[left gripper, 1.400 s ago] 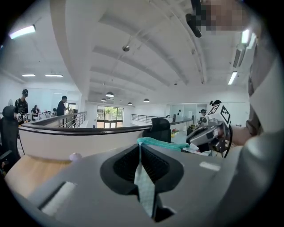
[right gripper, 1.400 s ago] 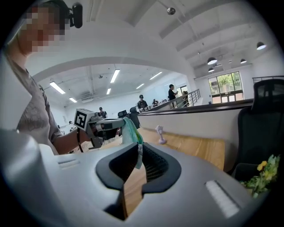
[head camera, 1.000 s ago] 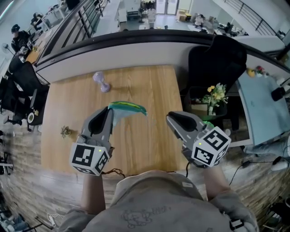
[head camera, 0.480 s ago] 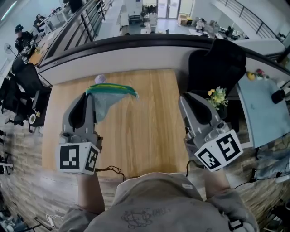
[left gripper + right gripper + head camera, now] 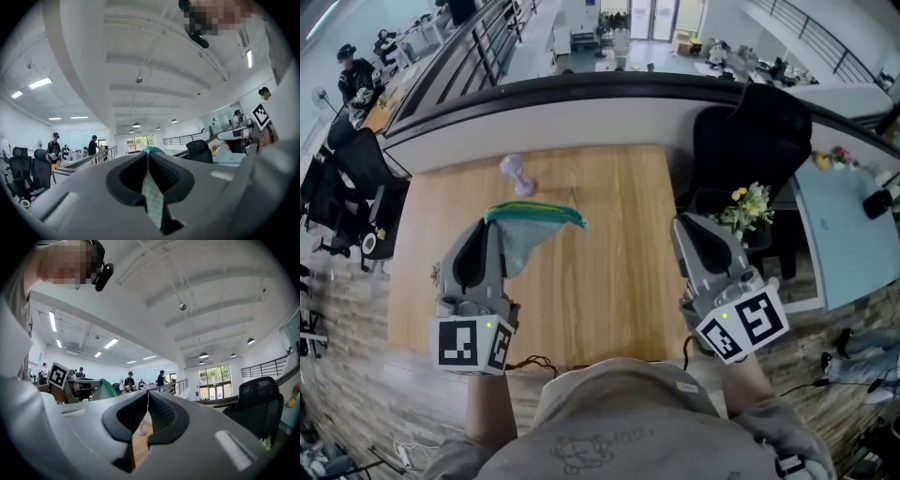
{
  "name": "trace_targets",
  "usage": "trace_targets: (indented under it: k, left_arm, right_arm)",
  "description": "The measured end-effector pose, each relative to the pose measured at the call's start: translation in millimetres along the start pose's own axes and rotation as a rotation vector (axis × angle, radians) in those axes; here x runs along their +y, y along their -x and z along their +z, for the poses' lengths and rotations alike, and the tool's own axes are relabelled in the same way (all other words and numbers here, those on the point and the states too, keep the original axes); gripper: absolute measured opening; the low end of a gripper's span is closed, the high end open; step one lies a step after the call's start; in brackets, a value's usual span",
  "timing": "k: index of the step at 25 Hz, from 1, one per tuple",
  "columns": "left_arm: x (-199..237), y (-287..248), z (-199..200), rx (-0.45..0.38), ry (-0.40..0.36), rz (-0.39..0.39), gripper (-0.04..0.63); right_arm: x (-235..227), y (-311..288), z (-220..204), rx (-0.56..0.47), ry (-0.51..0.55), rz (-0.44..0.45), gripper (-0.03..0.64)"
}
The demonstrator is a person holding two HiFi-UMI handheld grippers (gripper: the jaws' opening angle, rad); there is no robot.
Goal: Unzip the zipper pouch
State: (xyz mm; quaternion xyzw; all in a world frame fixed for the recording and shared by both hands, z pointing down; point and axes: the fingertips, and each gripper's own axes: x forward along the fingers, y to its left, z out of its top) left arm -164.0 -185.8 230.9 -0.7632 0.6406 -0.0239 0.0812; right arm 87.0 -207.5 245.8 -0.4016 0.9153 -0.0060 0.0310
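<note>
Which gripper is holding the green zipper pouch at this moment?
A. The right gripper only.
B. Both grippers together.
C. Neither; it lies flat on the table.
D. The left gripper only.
D: the left gripper has its jaws closed on the fabric of the green zipper pouch, while the right gripper, whose jaws have just closed, has nothing between them.

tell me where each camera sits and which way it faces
Head view: on the person's head, looking down at the table; shows both forearms, left gripper, right gripper.
Left gripper view: on the left gripper, facing level; its jaws pinch the zipper pouch.
Right gripper view: on the right gripper, facing level; its jaws, just closed, hold nothing.
Shared: head and left gripper views both show the zipper pouch.
</note>
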Motion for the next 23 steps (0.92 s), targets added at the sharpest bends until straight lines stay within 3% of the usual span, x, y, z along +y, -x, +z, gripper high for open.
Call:
trace_targets:
  k: [8,23]
  left_arm:
    - [-14.4,7.9,-42.8,0.088,0.034,-0.023,0.017]
    - [-16.1,5.6,-33.2,0.068,0.037,-0.029,0.017]
  right_arm:
    - [9.6,-0.2,-46.6,0.121,-0.027,0.032,0.014]
    - [16.7,-7.5,-51.2,0.138,-0.022,0.068,0.012]
